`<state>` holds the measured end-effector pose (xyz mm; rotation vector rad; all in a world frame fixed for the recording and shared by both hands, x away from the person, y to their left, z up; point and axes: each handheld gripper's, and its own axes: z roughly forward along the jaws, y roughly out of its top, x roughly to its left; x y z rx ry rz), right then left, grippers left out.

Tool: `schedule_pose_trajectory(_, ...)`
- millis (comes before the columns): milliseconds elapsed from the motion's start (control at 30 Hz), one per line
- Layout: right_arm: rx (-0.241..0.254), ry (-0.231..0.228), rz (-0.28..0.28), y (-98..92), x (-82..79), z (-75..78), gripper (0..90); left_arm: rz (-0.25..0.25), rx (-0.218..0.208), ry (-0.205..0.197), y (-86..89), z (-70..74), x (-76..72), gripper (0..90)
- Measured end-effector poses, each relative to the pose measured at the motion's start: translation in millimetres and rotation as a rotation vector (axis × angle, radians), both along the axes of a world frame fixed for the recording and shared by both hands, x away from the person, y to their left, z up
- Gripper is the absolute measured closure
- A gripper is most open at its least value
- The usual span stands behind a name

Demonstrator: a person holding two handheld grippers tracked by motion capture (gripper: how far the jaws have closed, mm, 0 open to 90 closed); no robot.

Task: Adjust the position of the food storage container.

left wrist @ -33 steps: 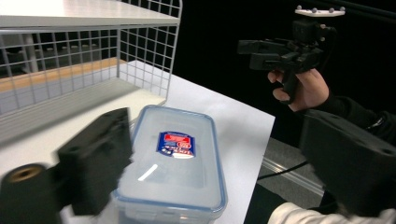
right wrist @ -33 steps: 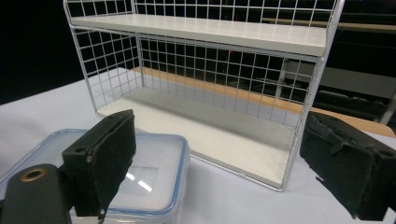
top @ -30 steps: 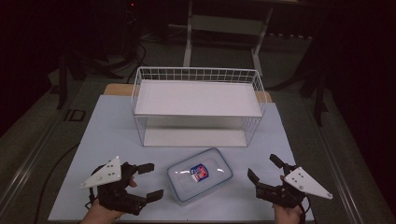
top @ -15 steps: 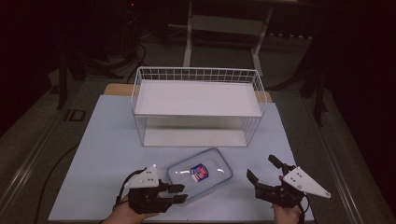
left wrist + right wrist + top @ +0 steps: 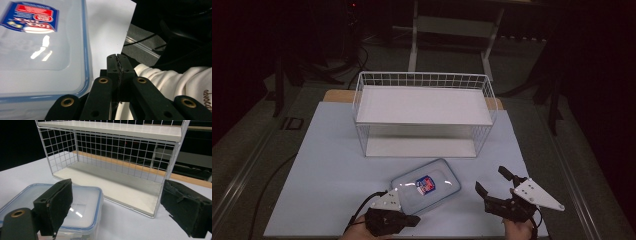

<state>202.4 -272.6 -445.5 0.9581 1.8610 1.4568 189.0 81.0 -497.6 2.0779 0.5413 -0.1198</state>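
The left tongs [image 5: 404, 220] had just been snapping closed on nothing, right beside the near-left corner of the box [image 5: 426, 185], which lay flat on the table [image 5: 327, 165] before the wire rack [image 5: 424, 112], while the right tongs [image 5: 497, 192] hung wide open just right of it.

The desk [image 5: 332, 165] is viewed from above and in front, looking down and forward. The clear lidded box [image 5: 42, 50] is seen close up along the left claw [image 5: 117, 58]. The box and wire rack [image 5: 112, 167] are shared by the right claw's low, near view.
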Motion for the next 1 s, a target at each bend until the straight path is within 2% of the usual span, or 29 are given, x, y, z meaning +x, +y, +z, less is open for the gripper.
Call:
schedule_pose_trajectory(200,-0.001,0.008,0.003,0.1,1.0,-0.8,10.6,0.027,0.048,0.003,-6.1,-10.3,0.9,89.0)
schedule_pose_trajectory(367,0.001,0.009,0.001,-0.8,1.0,-0.9,10.6,0.043,0.082,-0.035,-3.6,-7.5,-1.5,89.2)
schedule_pose_trajectory(633,0.000,0.009,0.005,-0.1,1.1,-1.0,10.6,0.088,0.097,-0.037,4.6,-6.0,2.3,89.2)
schedule_pose_trajectory(733,0.001,0.013,0.010,-0.6,1.6,-1.5,10.6,0.124,0.115,-0.041,16.3,-4.6,5.8,89.2)
schedule_pose_trajectory(900,0.006,0.020,0.016,0.0,2.1,-2.1,10.6,0.174,0.098,-0.036,33.5,-1.2,12.1,89.2)
schedule_pose_trajectory(1000,0.003,0.021,0.020,1.2,2.0,-2.1,10.6,0.191,0.101,-0.032,36.6,0.9,13.5,89.2)
